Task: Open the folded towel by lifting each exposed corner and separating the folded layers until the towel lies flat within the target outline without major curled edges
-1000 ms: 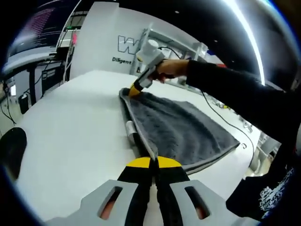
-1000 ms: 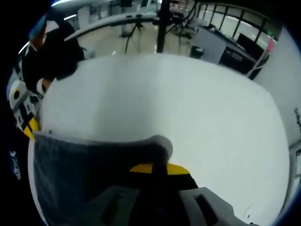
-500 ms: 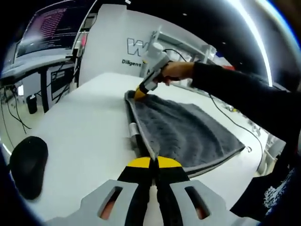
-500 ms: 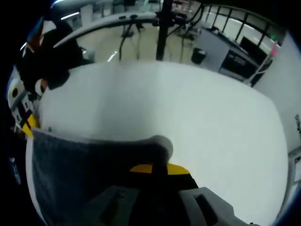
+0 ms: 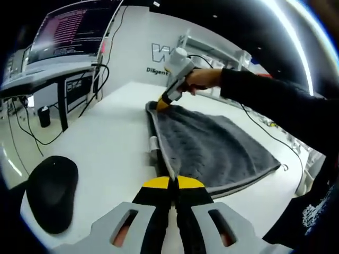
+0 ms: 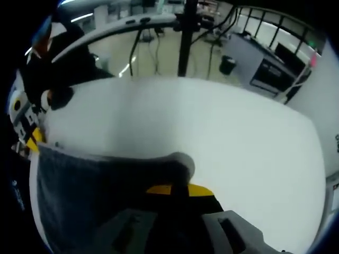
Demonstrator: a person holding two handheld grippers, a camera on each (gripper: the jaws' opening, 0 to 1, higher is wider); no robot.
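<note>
— Where is the towel?

— The grey towel (image 5: 212,148) is spread over the white desk (image 5: 106,137), seen in the left gripper view. Its left edge is raised off the desk as a ridge between two held corners; the rest is laid flat toward the right. A pale label is seen on that lifted edge.

— And the left hand-held gripper?

— The left hand-held gripper (image 5: 170,182) is closed, jaws together, with the towel's near corner pinched at the yellow tips.

— The right one?

— The right hand-held gripper (image 5: 163,102) is seen at the far corner, held by a hand (image 5: 204,78) in a dark sleeve. Its yellow tip is set on the towel's far corner. In the right gripper view its jaws (image 6: 180,190) are closed on grey cloth, and the towel is stretched off to the left toward the left hand-held gripper at the picture's edge.

— Anything else noted?

— A black mouse (image 5: 52,193) is lying on the desk's near left part, well apart from the towel. A monitor (image 5: 69,26) with lines of text is standing on another desk behind.
</note>
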